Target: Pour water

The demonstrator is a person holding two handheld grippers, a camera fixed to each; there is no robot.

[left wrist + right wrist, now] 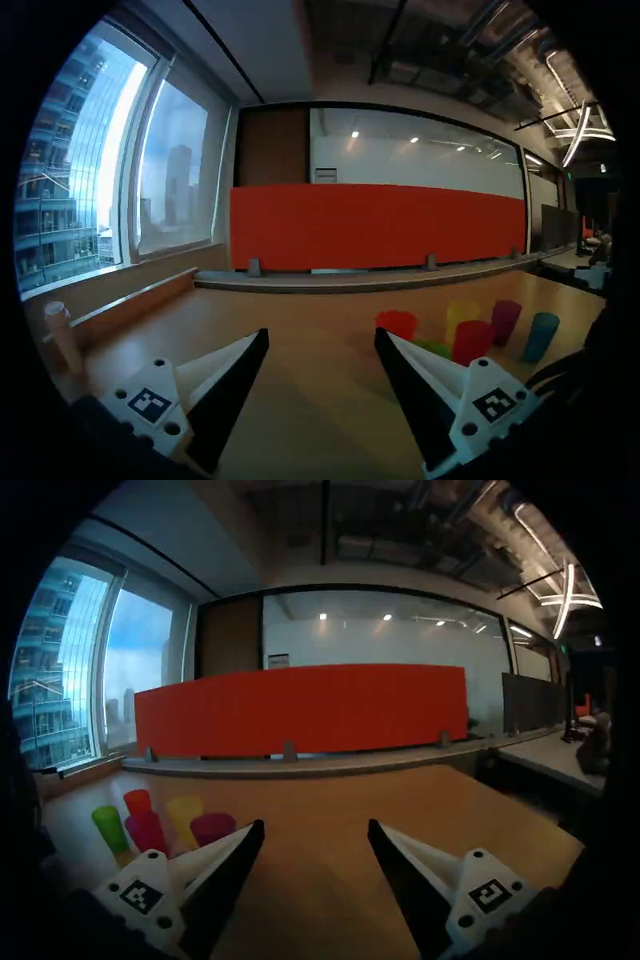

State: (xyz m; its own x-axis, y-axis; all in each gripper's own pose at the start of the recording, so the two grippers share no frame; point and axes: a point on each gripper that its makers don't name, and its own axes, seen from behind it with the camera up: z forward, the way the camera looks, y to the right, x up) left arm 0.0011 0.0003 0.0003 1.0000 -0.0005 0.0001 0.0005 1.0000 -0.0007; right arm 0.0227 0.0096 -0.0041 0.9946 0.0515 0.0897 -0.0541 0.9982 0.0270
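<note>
Wooden desk [320, 424] carries coloured translucent plastic cups [472, 340], none gripped; left gripper [320, 334] and right gripper [314, 826] jaws open, empty. Pouring not started.

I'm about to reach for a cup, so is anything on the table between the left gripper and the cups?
Nothing visible. Only bare table lies between the open left gripper and the cups, which cluster just beyond one fingertip.

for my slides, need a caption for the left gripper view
Open left tool over a wooden table, coloured cups ahead right, orange divider behind.
</note>
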